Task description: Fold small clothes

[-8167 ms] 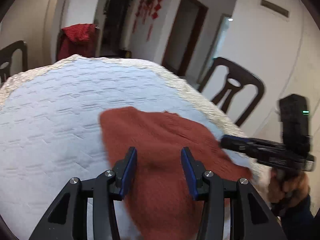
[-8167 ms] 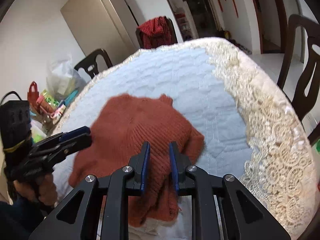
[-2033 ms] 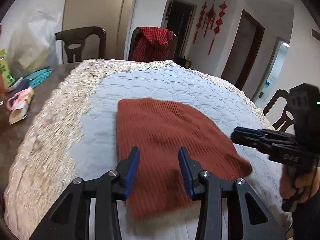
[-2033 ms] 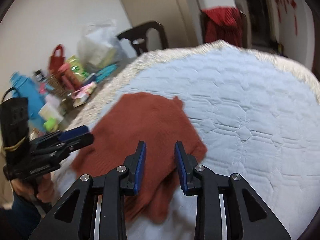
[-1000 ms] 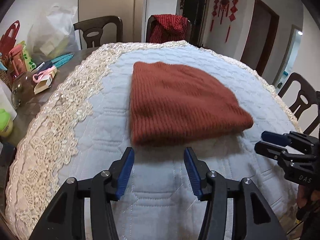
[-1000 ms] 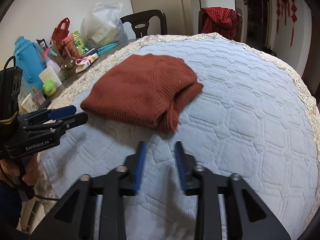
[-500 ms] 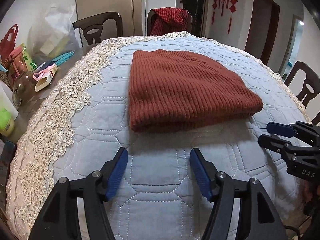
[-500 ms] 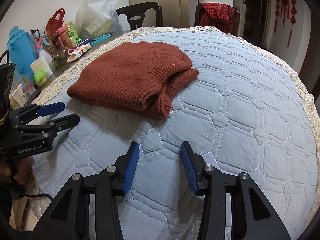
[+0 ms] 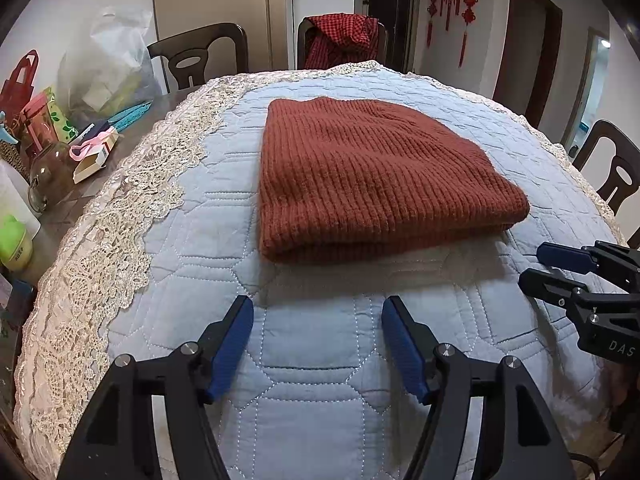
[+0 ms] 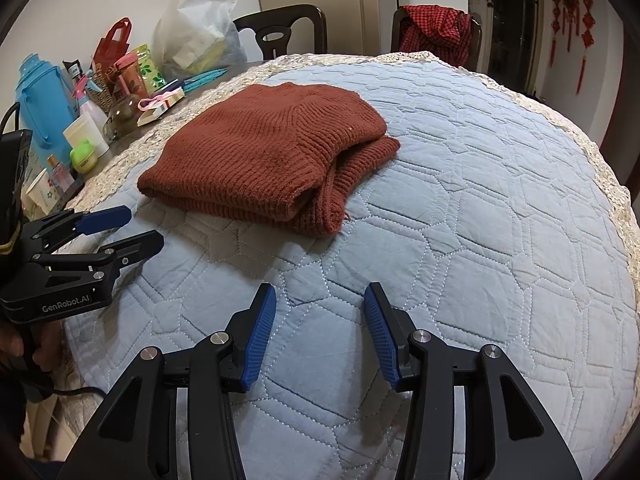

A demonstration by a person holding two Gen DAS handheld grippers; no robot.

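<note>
A rust-red knitted sweater (image 9: 372, 176) lies folded in a flat bundle on the pale blue quilted table cover (image 9: 312, 380). In the right wrist view the sweater (image 10: 264, 156) shows its stacked folded edges at its right end. My left gripper (image 9: 318, 308) hangs over bare quilt short of the sweater's near edge, jaws opening, nothing between them. My right gripper (image 10: 320, 300) is likewise back from the sweater, jaws opening and empty. Each gripper appears in the other's view: the right gripper (image 9: 536, 266) at the right edge, the left gripper (image 10: 140, 226) at the left edge.
Clutter lines the table's left side: a blue flask (image 10: 40, 104), bottles, a glass jar (image 9: 48, 176), a white plastic bag (image 10: 196, 28). Dark chairs (image 9: 196, 56) ring the table, one draped with a red checked cloth (image 9: 340, 40). A lace border (image 9: 100, 248) edges the quilt.
Both grippers' jaws have spread wider. The sweater, left lying folded, now sits a little nearer and larger in both views.
</note>
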